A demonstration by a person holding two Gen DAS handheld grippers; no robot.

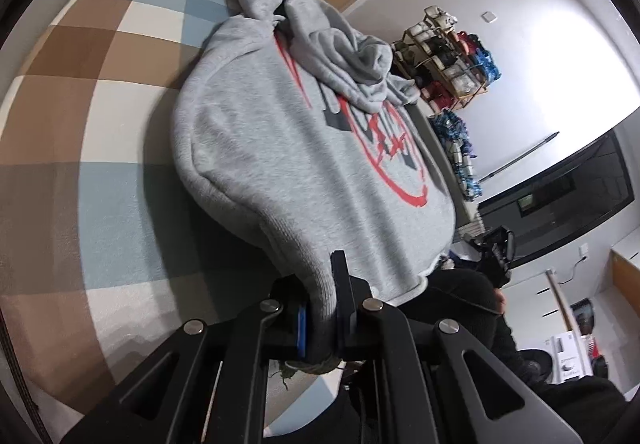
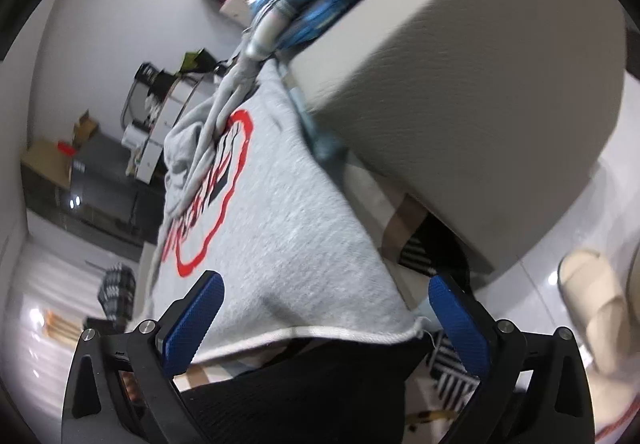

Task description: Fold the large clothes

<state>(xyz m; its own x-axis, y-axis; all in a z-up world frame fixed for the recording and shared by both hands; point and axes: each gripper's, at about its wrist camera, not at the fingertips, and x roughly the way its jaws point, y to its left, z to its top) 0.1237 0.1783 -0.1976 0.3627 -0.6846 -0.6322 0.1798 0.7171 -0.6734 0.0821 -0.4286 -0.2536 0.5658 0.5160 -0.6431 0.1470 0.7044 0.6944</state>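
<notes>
The grey hoodie (image 1: 288, 147) lies spread on the checked bed (image 1: 80, 115), hood and sleeves bunched, so folding is hardly begun. The left tongs (image 1: 320, 308) are clenched on its hem corner. The right tongs (image 2: 324, 308) are released, straddling the hem. Free bed remains beside it.

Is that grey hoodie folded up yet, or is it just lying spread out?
Mostly spread. The grey hoodie lies print-up on the checked cover, hood bunched; the left gripper pinches its hem.
</notes>
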